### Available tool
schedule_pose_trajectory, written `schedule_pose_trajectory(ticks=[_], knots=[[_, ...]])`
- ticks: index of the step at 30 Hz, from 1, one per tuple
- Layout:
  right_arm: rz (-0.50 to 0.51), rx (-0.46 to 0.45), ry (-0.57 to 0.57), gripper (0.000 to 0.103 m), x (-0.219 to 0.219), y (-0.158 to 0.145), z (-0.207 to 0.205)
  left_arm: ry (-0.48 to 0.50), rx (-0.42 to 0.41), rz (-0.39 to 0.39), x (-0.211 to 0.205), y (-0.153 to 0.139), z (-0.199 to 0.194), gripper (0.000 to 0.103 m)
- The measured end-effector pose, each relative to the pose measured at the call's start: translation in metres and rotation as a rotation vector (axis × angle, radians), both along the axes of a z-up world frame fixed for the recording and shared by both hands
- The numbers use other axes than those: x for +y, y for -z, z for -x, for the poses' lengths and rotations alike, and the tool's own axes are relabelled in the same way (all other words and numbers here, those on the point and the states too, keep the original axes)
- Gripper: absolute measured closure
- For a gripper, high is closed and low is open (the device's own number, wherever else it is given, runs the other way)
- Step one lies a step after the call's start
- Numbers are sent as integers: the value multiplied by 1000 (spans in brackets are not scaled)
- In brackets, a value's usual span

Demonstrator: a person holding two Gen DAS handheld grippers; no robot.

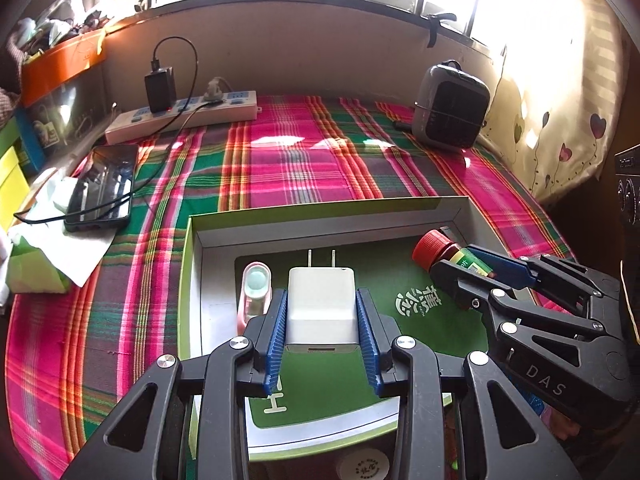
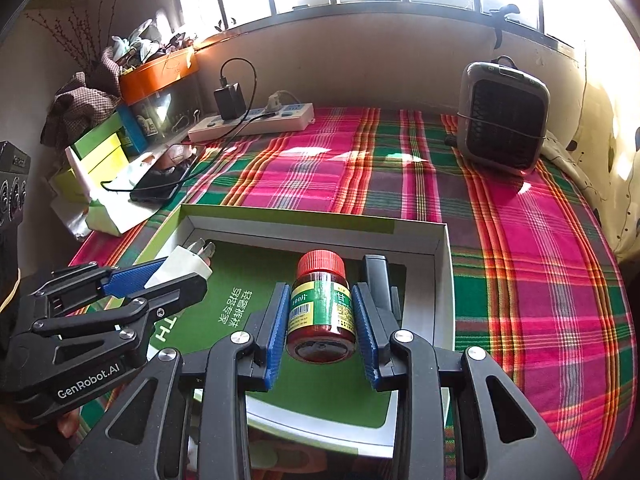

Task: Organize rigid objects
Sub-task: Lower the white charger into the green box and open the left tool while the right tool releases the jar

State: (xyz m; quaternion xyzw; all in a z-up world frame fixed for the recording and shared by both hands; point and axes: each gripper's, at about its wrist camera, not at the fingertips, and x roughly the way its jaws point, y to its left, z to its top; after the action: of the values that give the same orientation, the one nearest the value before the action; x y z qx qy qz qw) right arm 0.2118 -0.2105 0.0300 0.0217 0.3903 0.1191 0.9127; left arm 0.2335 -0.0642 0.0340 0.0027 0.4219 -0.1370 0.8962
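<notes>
- Left gripper (image 1: 322,316), marked "GenRobot.AI" on its side, has its blue pads pressed against both sides of a white plug adapter (image 1: 321,304), prongs pointing toward the far wall of the shallow box (image 1: 328,216).
- Right gripper (image 2: 321,320), with "DAS" on its body, is closed around a red-capped bottle (image 2: 321,304); its green-and-yellow label shows a barcode and "100".
- Both items hang over the box's green insert (image 2: 240,320), which bears white Chinese characters and the letters "TH".
- Pink-and-white tube (image 1: 255,292) lies near the box's left wall.
</notes>
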Motion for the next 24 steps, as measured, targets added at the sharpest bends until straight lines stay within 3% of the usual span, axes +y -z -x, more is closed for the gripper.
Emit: schedule_pose_trajectory(ticks=[24], knots=[[22,18,-14,69,5,15,-17,13,5,-49,-9,15,-10,71]])
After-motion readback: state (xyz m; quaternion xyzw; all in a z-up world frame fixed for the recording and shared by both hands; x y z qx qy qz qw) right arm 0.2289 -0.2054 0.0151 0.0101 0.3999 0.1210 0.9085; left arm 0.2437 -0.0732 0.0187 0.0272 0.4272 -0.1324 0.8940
